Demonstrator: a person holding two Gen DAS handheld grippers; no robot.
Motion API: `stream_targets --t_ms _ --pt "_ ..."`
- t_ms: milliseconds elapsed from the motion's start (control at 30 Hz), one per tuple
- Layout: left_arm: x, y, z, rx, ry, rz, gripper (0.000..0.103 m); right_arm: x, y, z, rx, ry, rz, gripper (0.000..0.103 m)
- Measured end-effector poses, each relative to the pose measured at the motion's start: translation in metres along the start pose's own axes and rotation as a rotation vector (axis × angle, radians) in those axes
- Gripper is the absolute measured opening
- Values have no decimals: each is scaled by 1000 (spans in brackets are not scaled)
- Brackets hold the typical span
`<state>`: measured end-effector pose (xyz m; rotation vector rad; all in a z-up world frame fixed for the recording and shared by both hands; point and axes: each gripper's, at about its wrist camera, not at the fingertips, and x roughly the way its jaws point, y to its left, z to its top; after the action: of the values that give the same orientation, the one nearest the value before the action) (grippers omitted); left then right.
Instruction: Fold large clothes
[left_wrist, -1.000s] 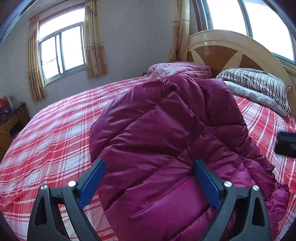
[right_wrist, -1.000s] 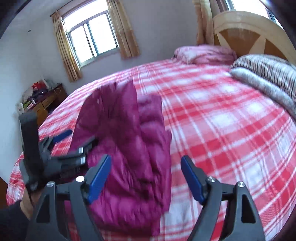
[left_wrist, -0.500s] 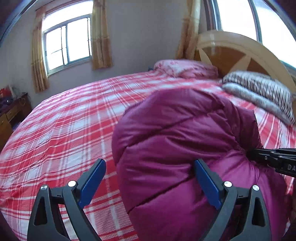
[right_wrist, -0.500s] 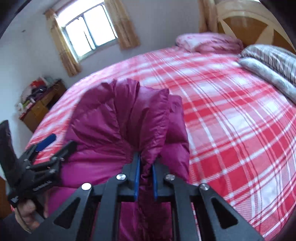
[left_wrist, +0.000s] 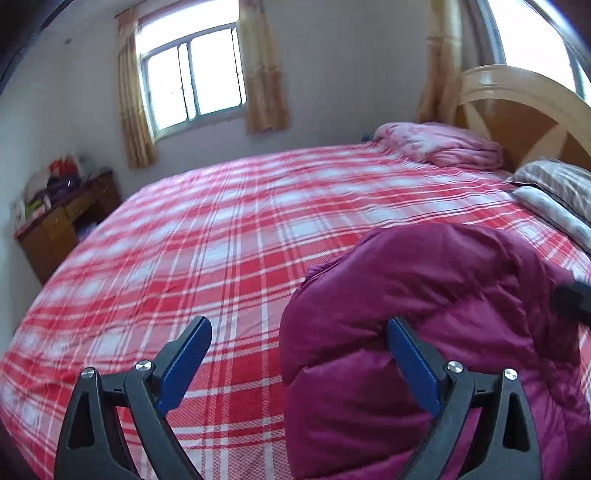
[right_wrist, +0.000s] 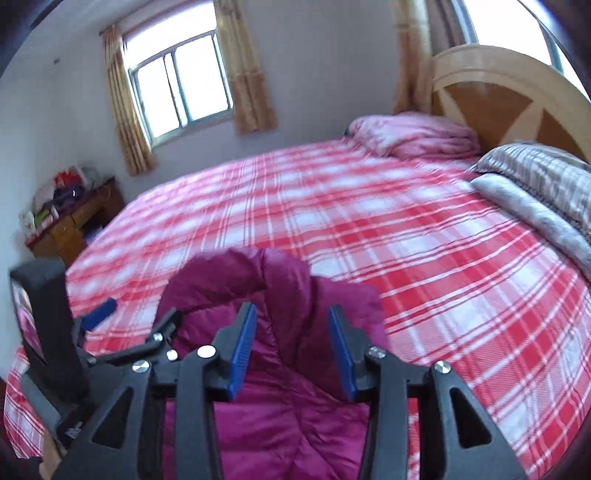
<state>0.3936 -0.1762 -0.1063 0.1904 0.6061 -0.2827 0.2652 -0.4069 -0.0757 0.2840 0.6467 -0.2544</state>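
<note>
A magenta quilted down coat lies folded into a thick bundle on the red plaid bed. In the left wrist view my left gripper is open; its right finger rests against the coat's left side, its left finger is over bare sheet. In the right wrist view my right gripper is partly open around a raised fold of the coat, its blue pads standing apart from the fabric. The left gripper shows at the left of that view.
A pink folded quilt and striped pillows lie by the wooden headboard. A wooden dresser with clutter stands at the far left by the wall. Windows with curtains are behind.
The right gripper, shut on a coat fold half a second ago, has opened. The coat has been folded back toward me, baring more sheet. The left gripper stays open and has shifted left.
</note>
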Motion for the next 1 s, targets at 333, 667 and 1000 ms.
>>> stream_targets --t_ms 333,667,1000 --pt "36 -33 -20 82 76 53 100 40 -39 -35 45 60 -47 44" --pt "54 -29 -27 20 140 1 102 60 -45 -43 61 72 -50 44" --pt "59 -29 -31 15 153 -14 102 69 -48 -45 86 91 -55 45"
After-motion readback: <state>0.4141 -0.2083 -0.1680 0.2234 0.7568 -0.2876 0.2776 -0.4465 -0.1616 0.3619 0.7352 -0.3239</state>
